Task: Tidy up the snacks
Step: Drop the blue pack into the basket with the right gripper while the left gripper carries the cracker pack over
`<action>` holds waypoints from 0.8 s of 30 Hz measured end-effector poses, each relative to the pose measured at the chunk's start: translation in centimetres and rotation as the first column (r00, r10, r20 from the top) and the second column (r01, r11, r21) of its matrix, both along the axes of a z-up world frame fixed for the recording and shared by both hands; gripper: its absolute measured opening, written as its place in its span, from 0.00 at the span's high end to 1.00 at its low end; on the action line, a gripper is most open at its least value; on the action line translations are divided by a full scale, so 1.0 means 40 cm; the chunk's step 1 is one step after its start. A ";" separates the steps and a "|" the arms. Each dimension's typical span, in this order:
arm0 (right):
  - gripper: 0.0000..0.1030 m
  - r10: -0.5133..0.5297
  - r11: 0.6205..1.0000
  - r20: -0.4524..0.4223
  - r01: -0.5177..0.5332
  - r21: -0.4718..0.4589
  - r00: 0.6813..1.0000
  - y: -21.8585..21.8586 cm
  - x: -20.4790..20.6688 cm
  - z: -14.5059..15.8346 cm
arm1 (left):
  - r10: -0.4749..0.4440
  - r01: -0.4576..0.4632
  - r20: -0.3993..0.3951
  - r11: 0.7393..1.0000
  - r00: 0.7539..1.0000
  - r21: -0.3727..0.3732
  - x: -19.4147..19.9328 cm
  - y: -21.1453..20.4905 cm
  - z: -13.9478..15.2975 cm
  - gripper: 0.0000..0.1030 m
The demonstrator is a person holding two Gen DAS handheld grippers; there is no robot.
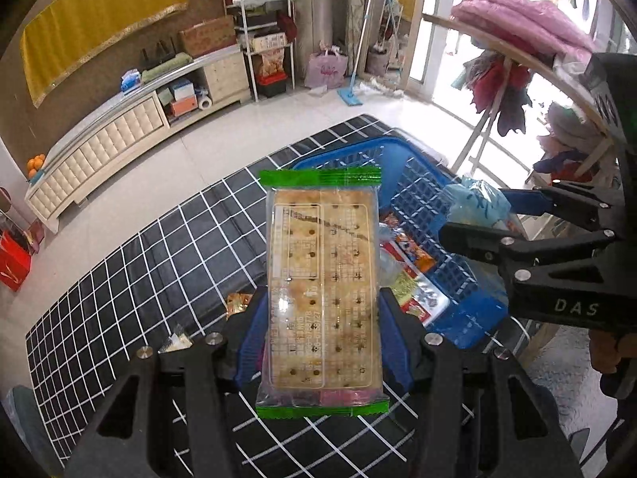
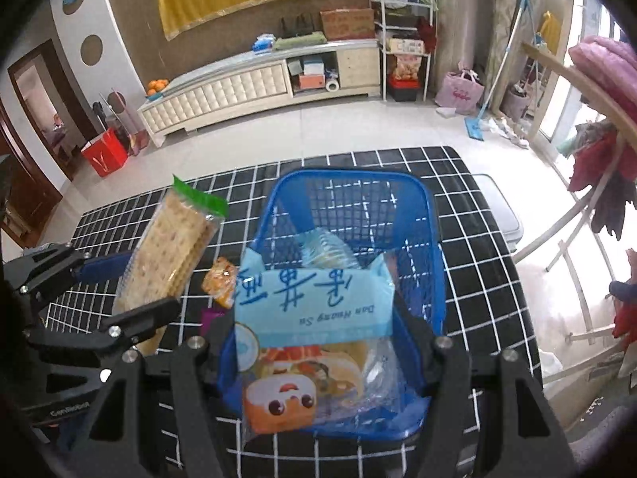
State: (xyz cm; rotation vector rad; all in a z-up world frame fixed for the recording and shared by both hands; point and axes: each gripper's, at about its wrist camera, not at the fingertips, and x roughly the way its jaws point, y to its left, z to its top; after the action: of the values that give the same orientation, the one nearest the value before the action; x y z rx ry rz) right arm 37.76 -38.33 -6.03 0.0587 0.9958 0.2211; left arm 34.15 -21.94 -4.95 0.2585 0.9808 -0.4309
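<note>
Green-edged clear plastic is what we are pinching on the left: the left gripper (image 1: 322, 342) has its blue-padded jaws pressed on the sides of the long green-sealed cracker packet (image 1: 322, 286), held lengthwise above the black white-gridded mat (image 1: 131, 279). Moving right, a small orange snack pouch (image 2: 220, 281) is lying on the mat just beside the blue mesh plastic basket (image 2: 422, 215), which already holds wrapped snacks. Further right, the right gripper (image 2: 318, 334) is clamping the pale blue pastry bag (image 2: 314, 298) over the basket. To do this well, we are judging that each packet should be centred over the basket opening, lowered flat, and let go one at a time so they are not colliding.
</note>
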 end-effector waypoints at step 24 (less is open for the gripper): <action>0.08 0.006 0.993 0.028 -0.002 -0.119 1.000 -0.014 0.161 -0.073 | 0.034 -0.033 -0.062 0.999 0.997 0.019 0.156 -0.032 -0.073 0.50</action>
State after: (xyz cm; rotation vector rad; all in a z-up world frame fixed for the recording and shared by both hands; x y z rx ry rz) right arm 44.19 -38.89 -8.93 -0.0548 0.9791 0.1655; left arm 40.38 -23.20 -7.88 0.2458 1.0494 -0.4014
